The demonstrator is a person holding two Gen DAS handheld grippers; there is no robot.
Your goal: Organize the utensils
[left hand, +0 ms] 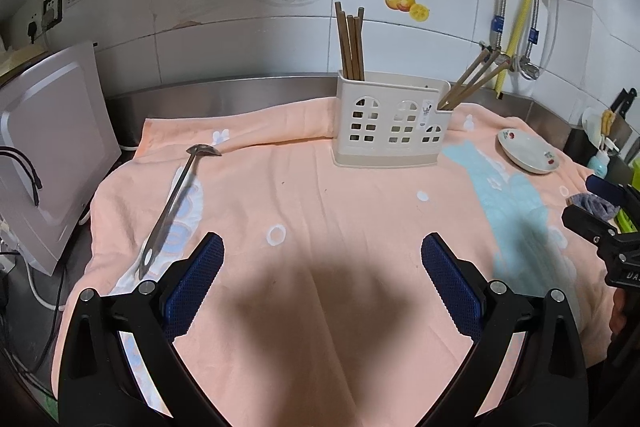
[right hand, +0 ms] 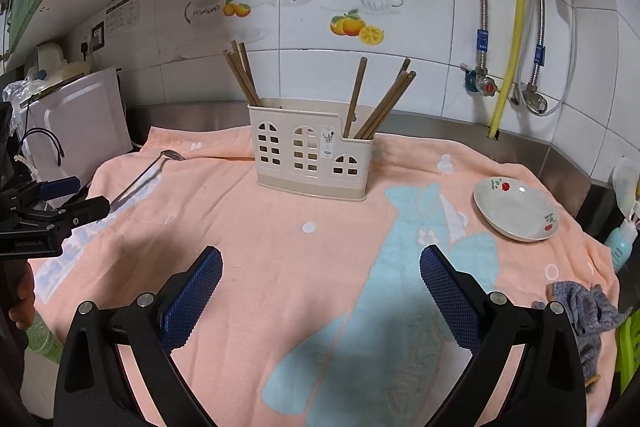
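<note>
Both my tools, left tool (left hand: 322,255) and right tool (right hand: 321,269), hang released; I'd pinch the ladle (left hand: 172,203) mid-handle, then stand it in the holder (left hand: 390,125).

Counted one cream utensil holder (right hand: 310,151) at frame centre. Chopsticks (right hand: 242,75) in its left end: four. Chopsticks in its right end (right hand: 380,103): about four, overlap made the exact count unclear. One metal ladle (left hand: 176,199) at left of frame. One small plate (right hand: 516,213) at right. One orange towel (right hand: 280,267) underneath. One grey rag (right hand: 584,311) at lower right.
</note>
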